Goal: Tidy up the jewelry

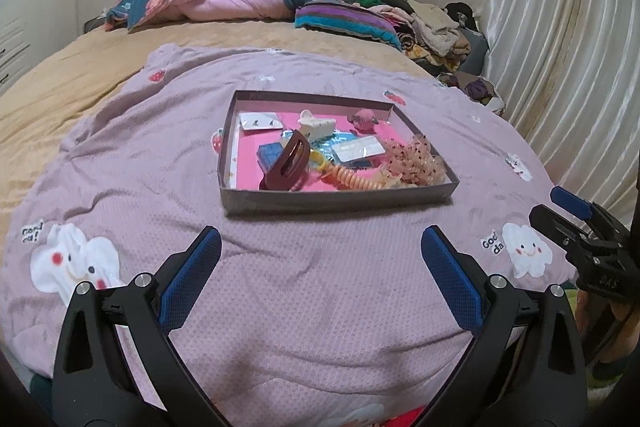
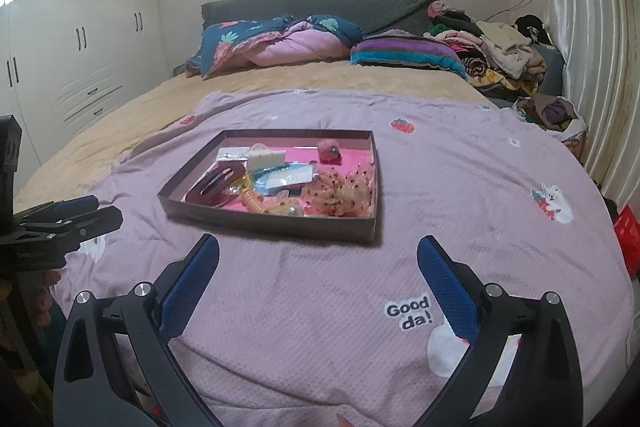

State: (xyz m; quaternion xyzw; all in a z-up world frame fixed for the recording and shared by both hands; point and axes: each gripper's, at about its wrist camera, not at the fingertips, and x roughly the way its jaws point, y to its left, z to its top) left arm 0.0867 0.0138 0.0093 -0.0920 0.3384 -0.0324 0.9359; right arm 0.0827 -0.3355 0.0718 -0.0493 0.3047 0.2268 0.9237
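Observation:
A shallow dark box with a pink floor [image 1: 240, 203] [image 2: 200, 217] lies on the lilac blanket [image 1: 304, 287] and holds hair and jewelry pieces. Inside are a maroon claw clip [image 1: 290, 163] [image 2: 216, 183], a cream claw clip [image 1: 316, 125] [image 2: 264, 158], an orange coil hair tie [image 1: 354, 179] [image 2: 256, 205], a pink fuzzy ball [image 1: 364, 119] [image 2: 329, 151], a sheer dotted scrunchie [image 1: 416, 159] [image 2: 344, 193] and small earring cards [image 1: 260, 121]. My left gripper [image 1: 320, 247] is open and empty, just short of the box. Lower right of the box, my right gripper [image 2: 318, 247] is open and empty too.
The blanket covers a bed with a tan sheet [image 2: 168, 95]. Pillows and folded quilts [image 2: 280, 43] lie by the grey headboard, a clothes pile [image 2: 500, 55] at the far right. White wardrobes [image 2: 60, 47] stand left, a pleated curtain [image 1: 560, 47] right.

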